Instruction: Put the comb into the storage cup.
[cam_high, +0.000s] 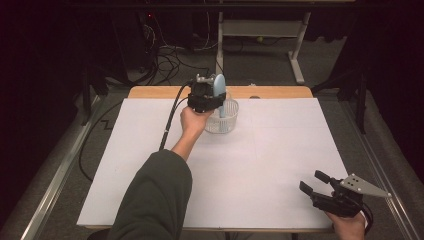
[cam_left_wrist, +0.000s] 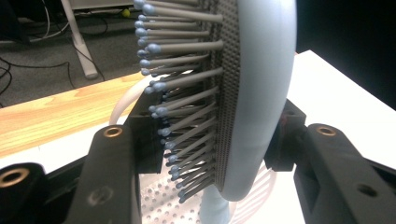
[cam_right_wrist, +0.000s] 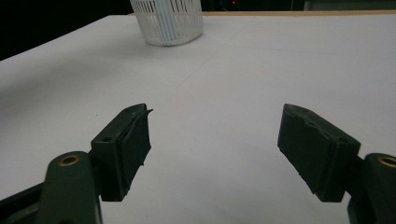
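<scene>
Left gripper view: hairbrush (cam_left_wrist: 261, 93) handle cut off below, over basket (cam_left_wrist: 159, 205).

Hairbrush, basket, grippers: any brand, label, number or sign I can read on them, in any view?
None can be read.
Hairbrush: plain pale blue back and grey bristles, no print, clamped in the left gripper.
Basket: white slotted plastic, no label.
Right gripper: open, black jaws, unmarked.
Table: plain white sheet, no writing.
</scene>
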